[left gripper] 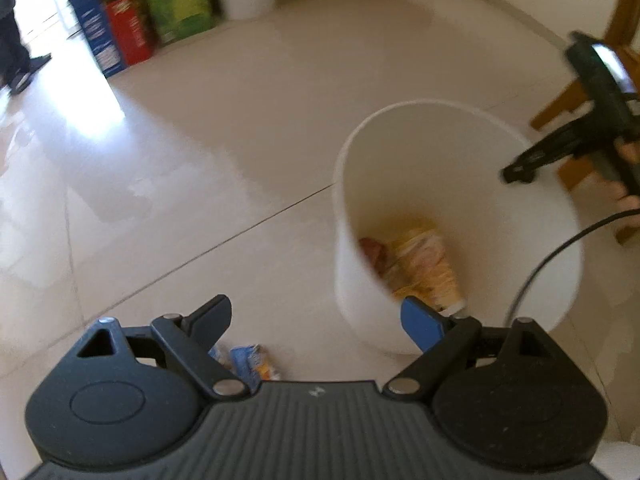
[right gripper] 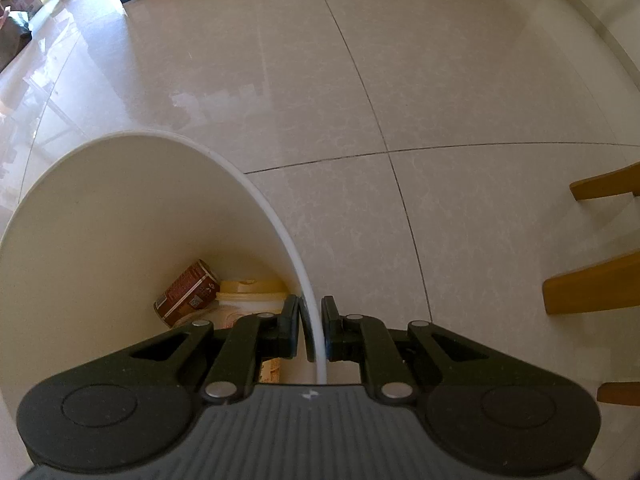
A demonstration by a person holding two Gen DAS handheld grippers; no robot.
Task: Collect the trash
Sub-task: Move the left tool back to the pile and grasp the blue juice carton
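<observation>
While clamped on bin rim (right gripper: 316,344) — right gripper (right gripper: 311,328).

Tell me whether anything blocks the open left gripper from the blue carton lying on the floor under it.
Nothing visible does. The left gripper hangs open above the blue carton, which lies on bare floor tile left of the white bin. The right gripper is off to the side, clamped on the bin's rim.
</observation>
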